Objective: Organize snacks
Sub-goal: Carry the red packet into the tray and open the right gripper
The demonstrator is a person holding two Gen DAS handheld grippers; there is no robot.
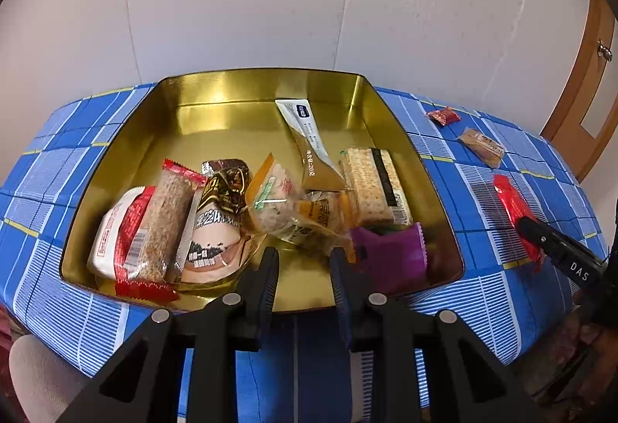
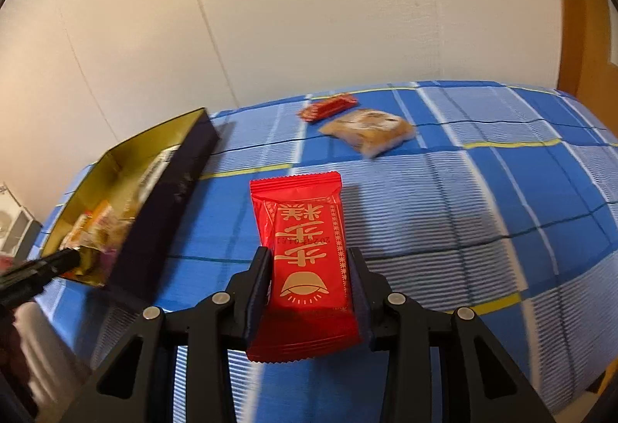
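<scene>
A gold tin (image 1: 231, 114) on the blue checked cloth holds several wrapped snacks, among them a cracker pack (image 1: 372, 187) and a purple packet (image 1: 390, 253). My left gripper (image 1: 303, 264) hangs over the tin's near edge. It is open, and only the gold floor shows between its fingers. My right gripper (image 2: 309, 253) is shut on a red snack packet (image 2: 297, 214) with gold print, lifted just off the cloth to the right of the tin (image 2: 174, 183). In the left wrist view the same red packet (image 1: 513, 203) shows at the right, with the right gripper's finger (image 1: 556, 249) on it.
A small red packet (image 2: 328, 106) and a brown biscuit packet (image 2: 367, 131) lie on the cloth beyond the held packet, near the wall. The tin's dark outer wall stands to the left. A wooden door (image 1: 591, 75) is at the far right.
</scene>
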